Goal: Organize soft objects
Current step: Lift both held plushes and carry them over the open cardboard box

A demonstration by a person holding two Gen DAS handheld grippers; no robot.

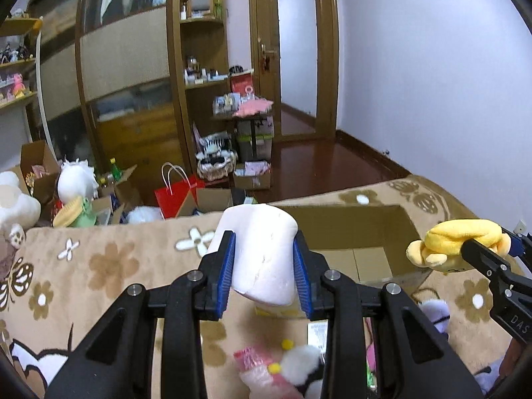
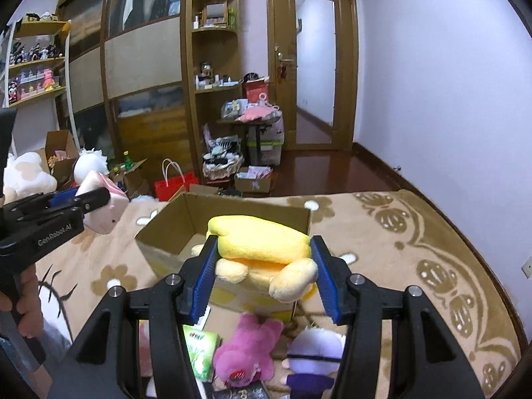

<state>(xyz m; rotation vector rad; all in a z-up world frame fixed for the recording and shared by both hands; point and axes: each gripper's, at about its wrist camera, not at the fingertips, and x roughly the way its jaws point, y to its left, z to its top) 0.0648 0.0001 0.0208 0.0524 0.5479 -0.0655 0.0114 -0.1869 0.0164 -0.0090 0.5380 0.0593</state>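
Observation:
My left gripper (image 1: 264,266) is shut on a white soft cube toy (image 1: 262,252) and holds it above the bed, left of the open cardboard box (image 1: 372,229). It also shows in the right wrist view (image 2: 103,206), where the toy has a pink face. My right gripper (image 2: 262,269) is shut on a yellow plush toy (image 2: 262,256) just in front of the box (image 2: 173,222), above its near edge. The yellow plush (image 1: 455,246) shows at the right of the left wrist view.
The bed has a beige flower blanket (image 2: 382,232). Below the grippers lie a pink plush (image 2: 246,352), a white and purple plush (image 2: 316,349), a green packet (image 2: 199,349) and a pink wrapped item (image 1: 259,365). Boxes, bags and plush toys crowd the floor beyond.

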